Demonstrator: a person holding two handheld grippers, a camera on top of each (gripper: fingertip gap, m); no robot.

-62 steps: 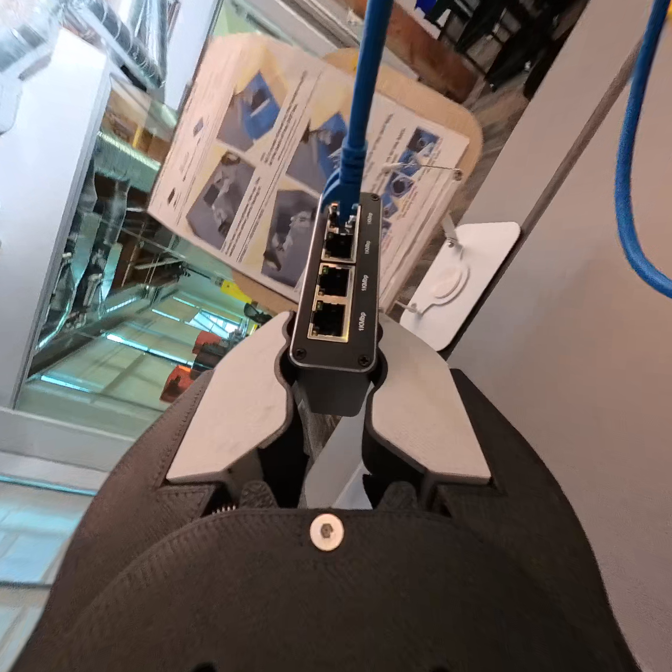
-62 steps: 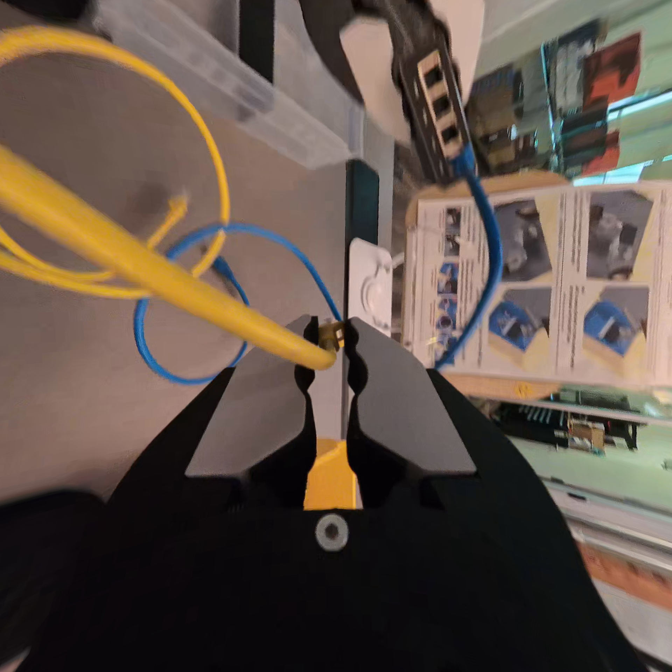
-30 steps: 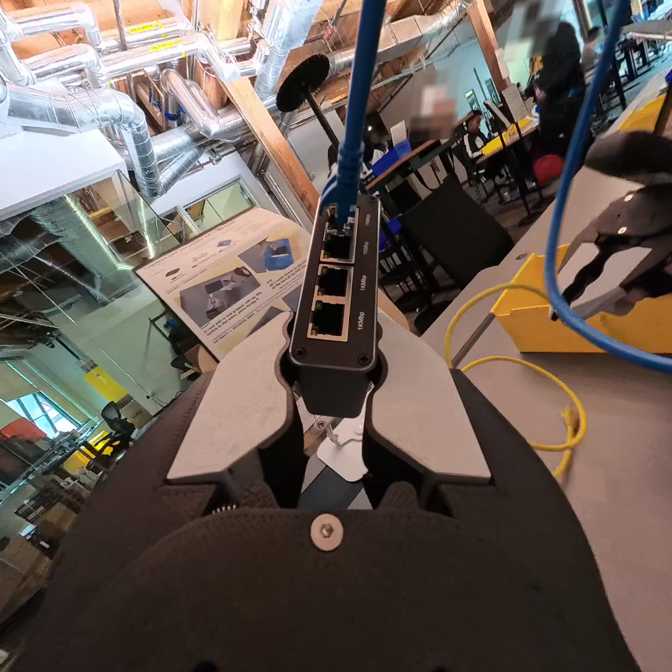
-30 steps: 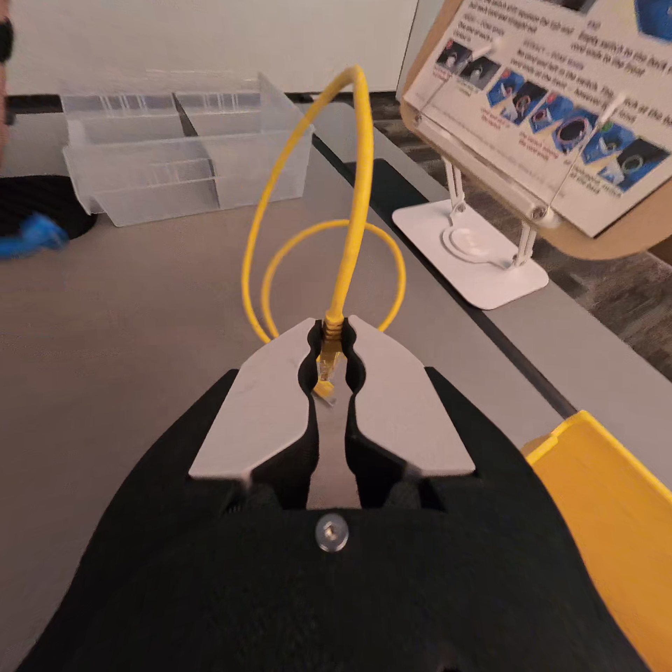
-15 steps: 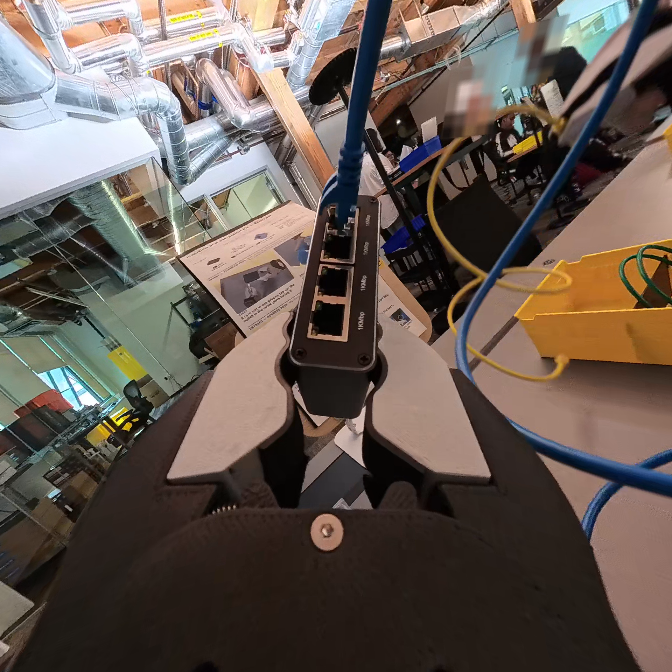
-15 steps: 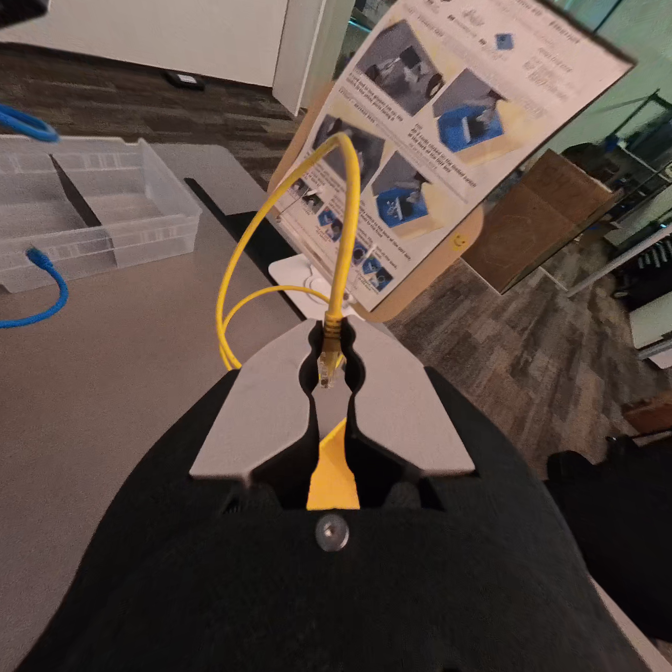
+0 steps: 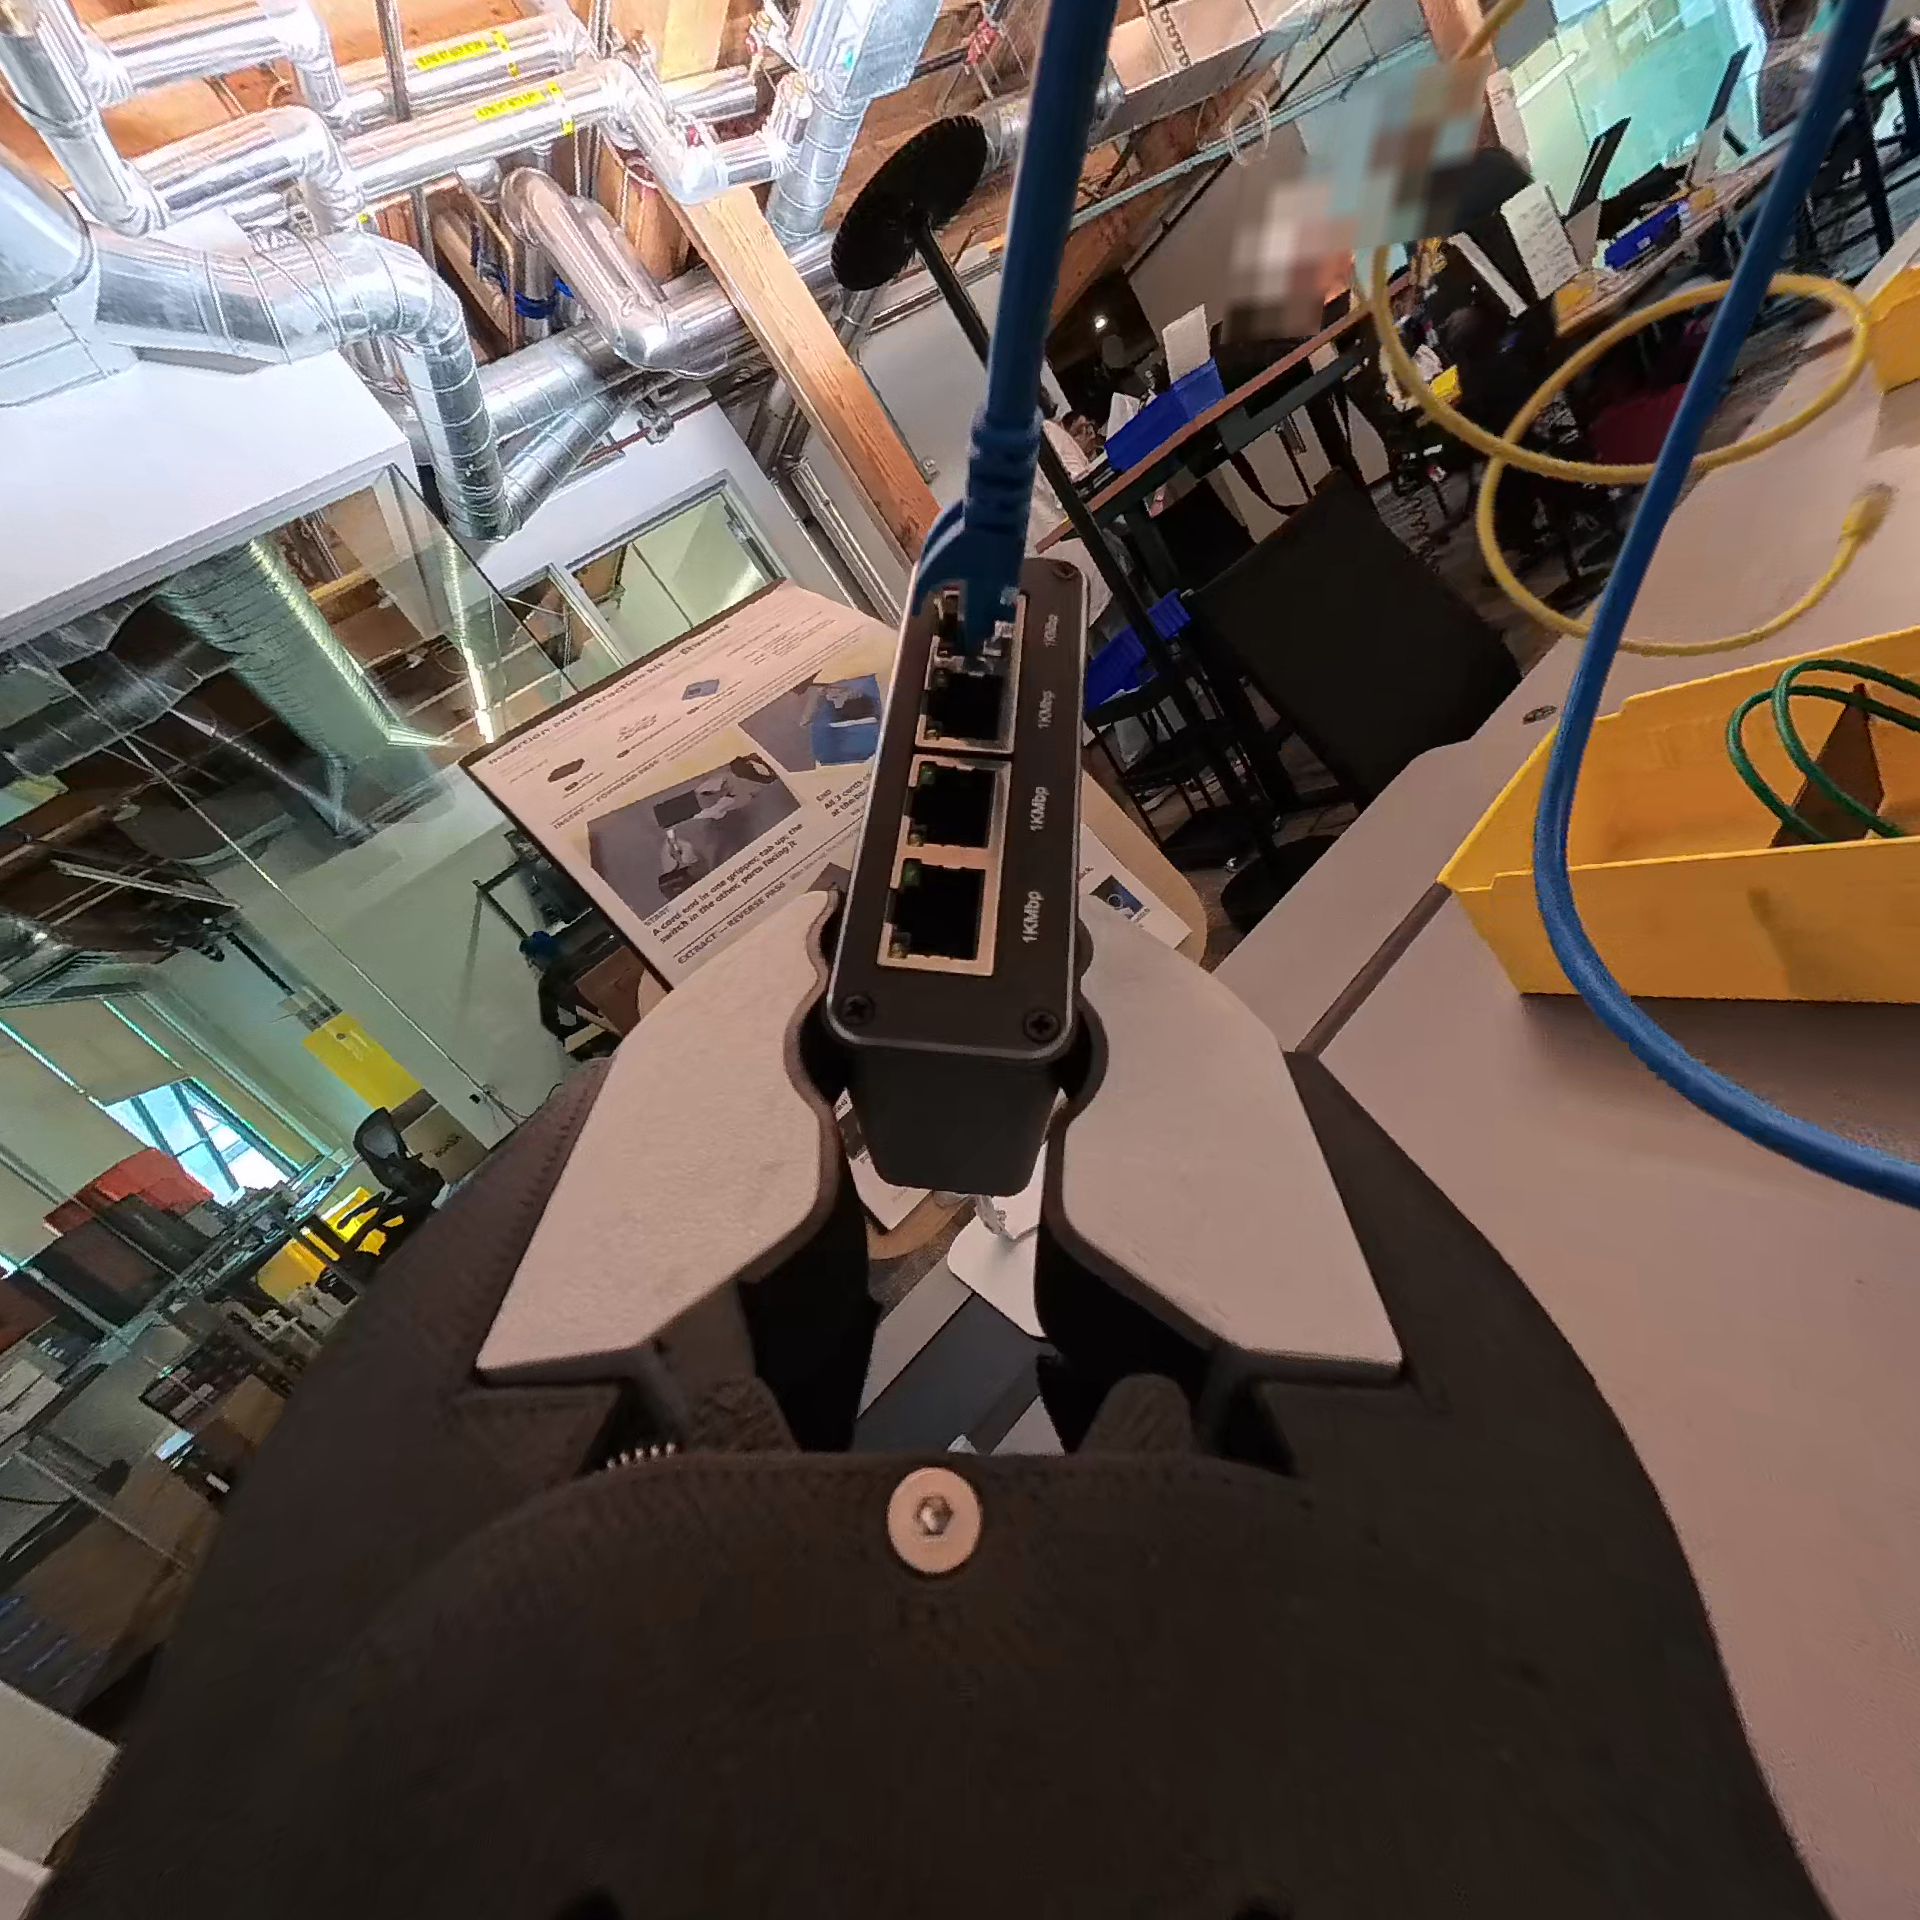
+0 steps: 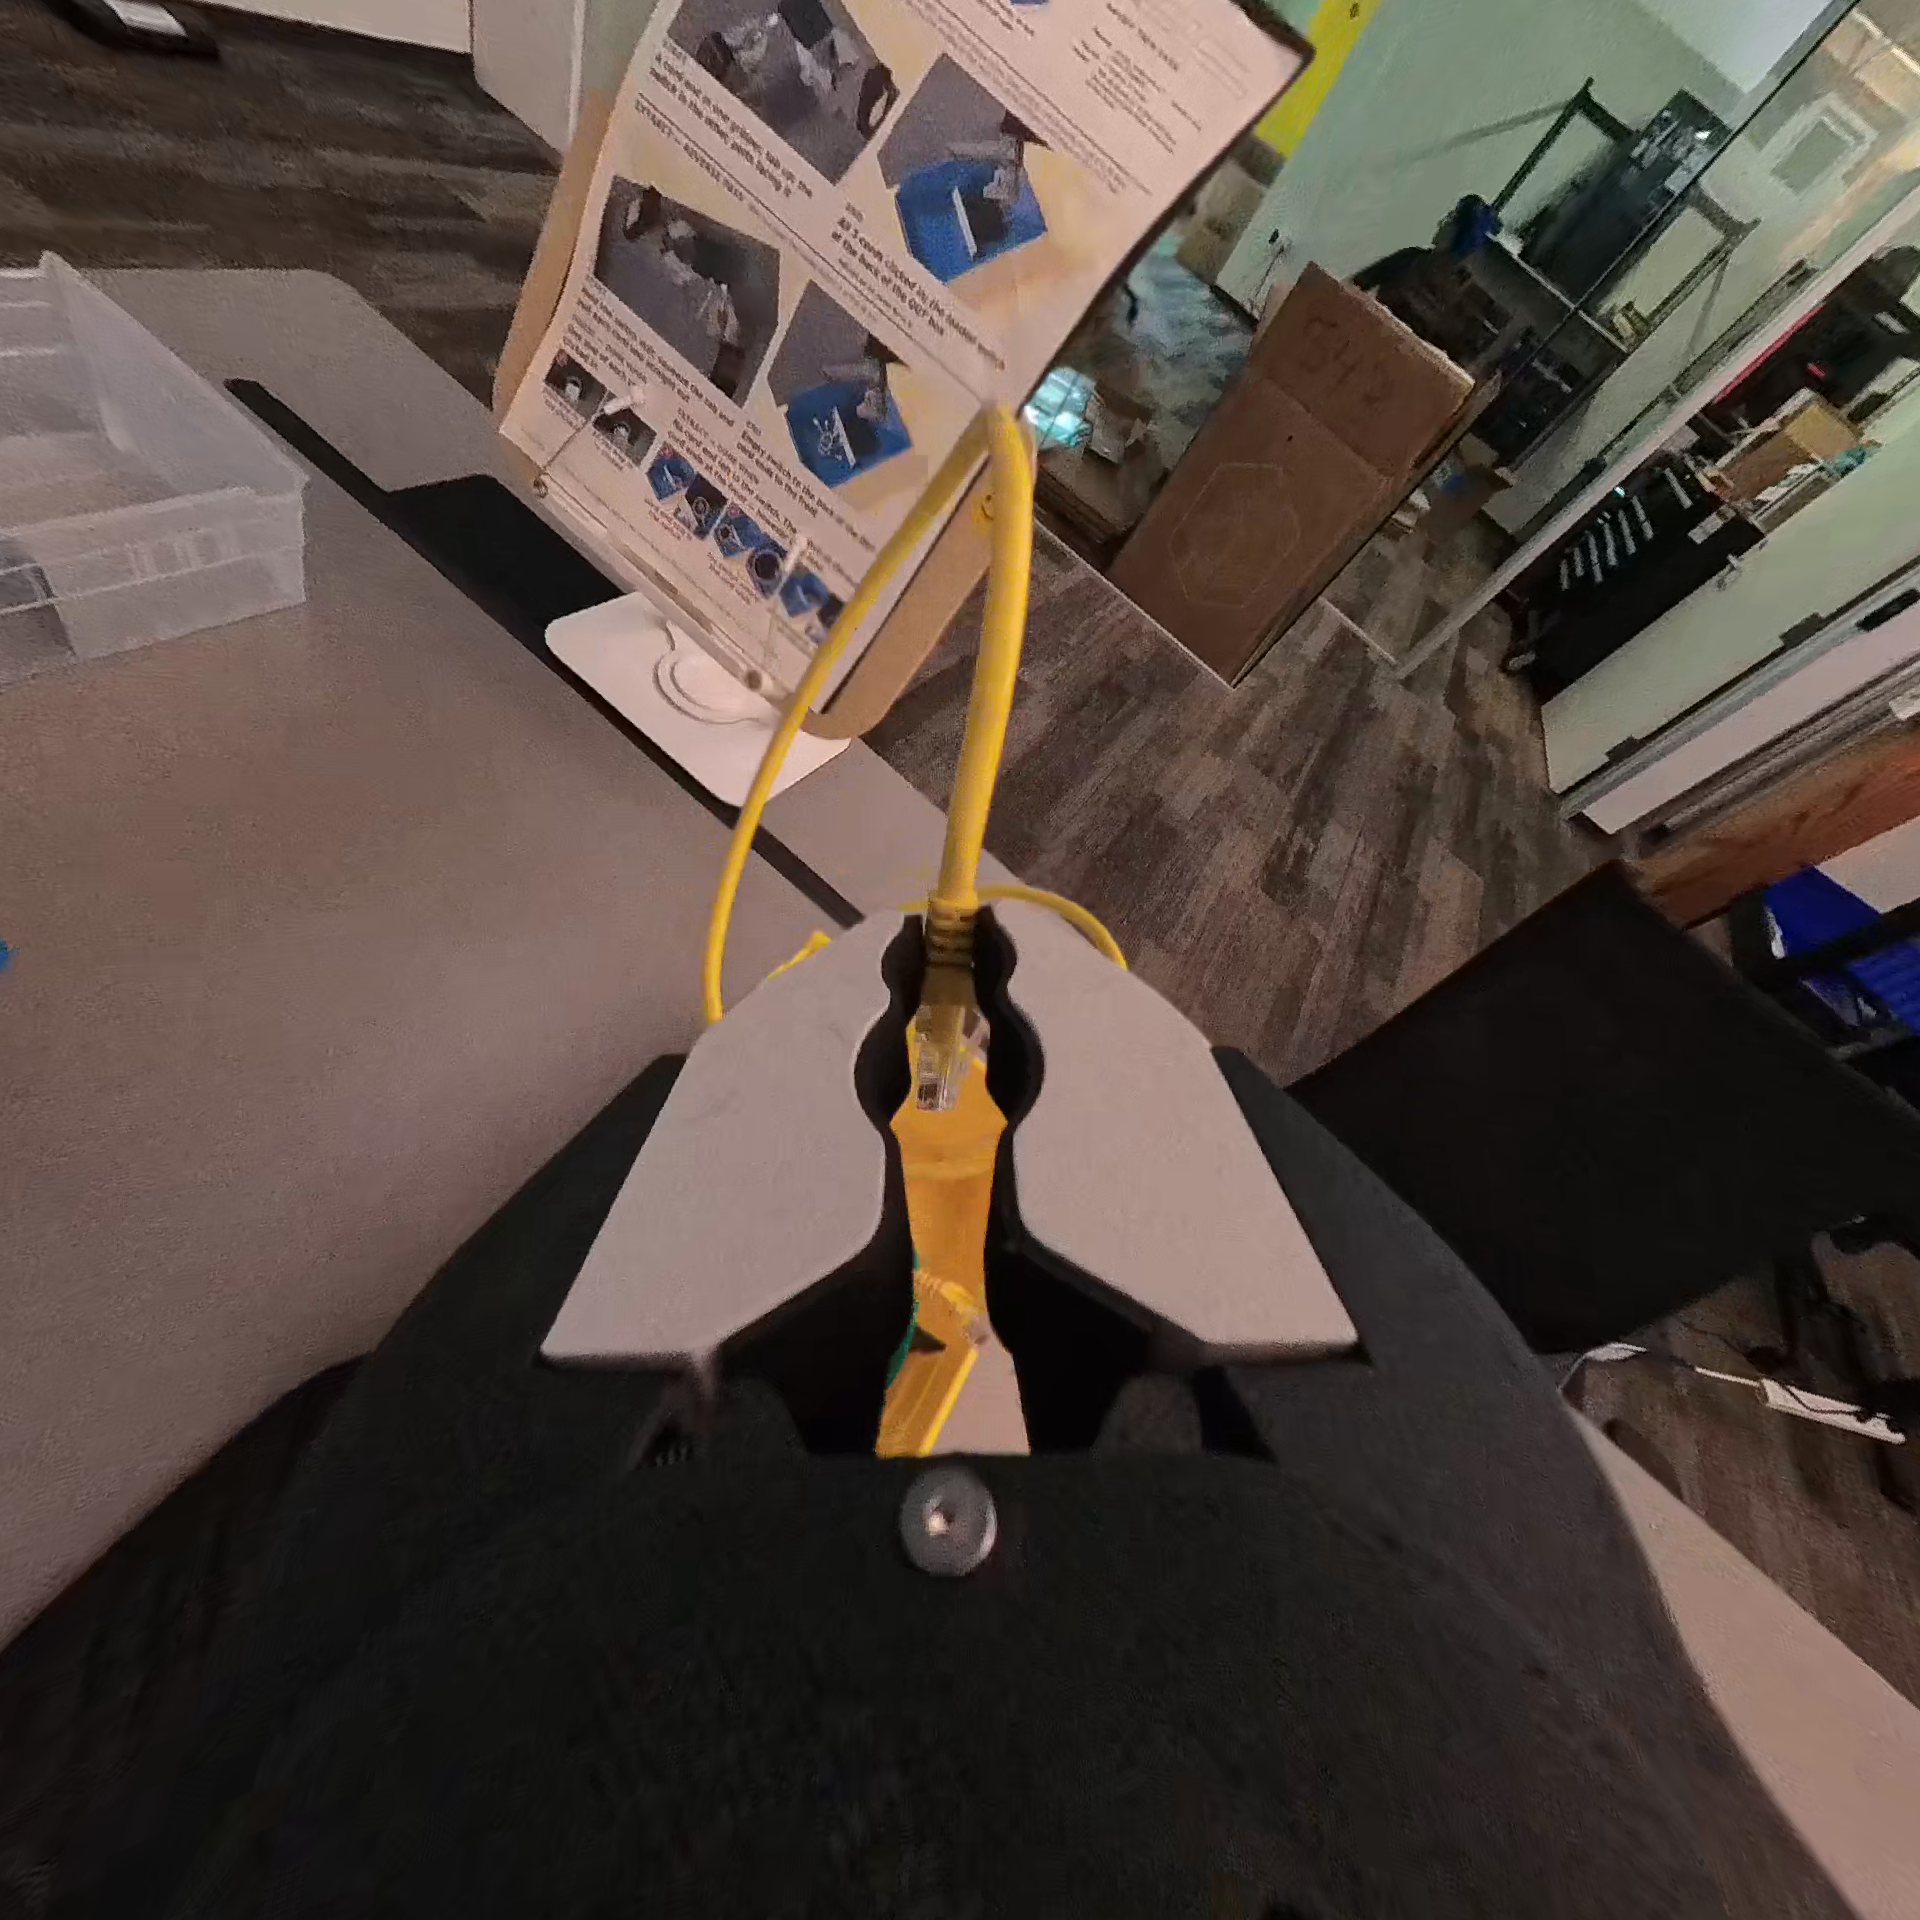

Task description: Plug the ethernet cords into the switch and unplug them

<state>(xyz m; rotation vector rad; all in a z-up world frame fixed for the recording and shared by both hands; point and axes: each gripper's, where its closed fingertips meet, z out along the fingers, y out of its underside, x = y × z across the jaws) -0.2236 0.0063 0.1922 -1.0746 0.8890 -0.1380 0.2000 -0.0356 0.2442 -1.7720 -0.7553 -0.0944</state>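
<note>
Switch (image 7: 961, 831) clamped at frame centre by left tongs (image 7: 951, 1049); blue cord (image 7: 1023, 312) seated in top port. Yellow cord (image 8: 951, 997) plug pinched by right tongs (image 8: 951, 997). Second insertion in hand; plug to be aligned with free port.

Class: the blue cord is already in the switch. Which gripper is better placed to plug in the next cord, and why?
Right. The right gripper is shut on the yellow cord at its plug, while the left gripper is occupied clamping the switch, whose three nearer ports are empty.
</note>
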